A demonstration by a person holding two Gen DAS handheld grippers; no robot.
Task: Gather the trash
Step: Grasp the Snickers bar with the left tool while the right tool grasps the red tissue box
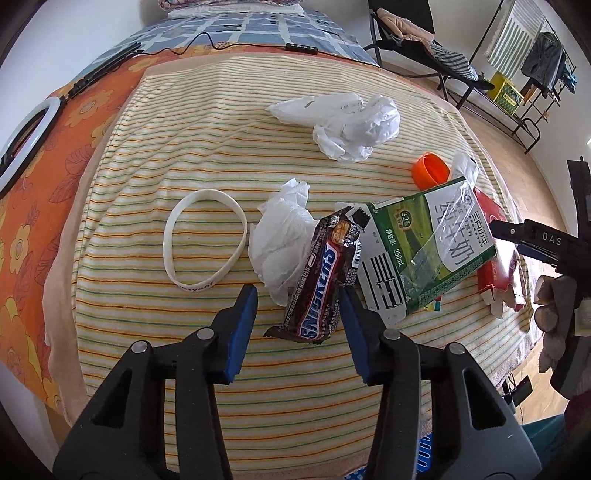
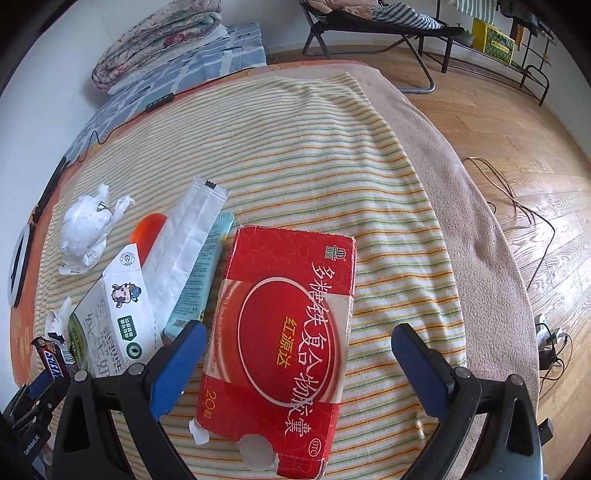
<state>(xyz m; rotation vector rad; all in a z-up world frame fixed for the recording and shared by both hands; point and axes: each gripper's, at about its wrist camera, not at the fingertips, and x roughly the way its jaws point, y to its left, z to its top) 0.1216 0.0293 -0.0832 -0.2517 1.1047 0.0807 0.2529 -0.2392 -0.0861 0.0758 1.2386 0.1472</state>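
Note:
My left gripper [image 1: 298, 301] is open, its blue pads on either side of a Snickers wrapper [image 1: 320, 284] lying on the striped towel [image 1: 184, 147]. Beside it are a crumpled white tissue [image 1: 280, 232], a green milk carton [image 1: 424, 251] and a white wristband [image 1: 205, 240]. A crumpled white plastic bag [image 1: 347, 123] and an orange cap [image 1: 430, 170] lie farther back. My right gripper [image 2: 295, 347] is open around a flat red medicine box [image 2: 284, 339]. The milk carton [image 2: 110, 314], a white pouch [image 2: 184, 251] and the orange cap [image 2: 147, 229] lie left of it.
The towel covers a bed with an orange floral sheet [image 1: 40, 184] and a checked blanket [image 1: 236, 29]. A ring light [image 1: 22, 136] and a cable lie at the left. A folding chair [image 2: 369, 22], a rack and wooden floor [image 2: 517, 147] are to the right.

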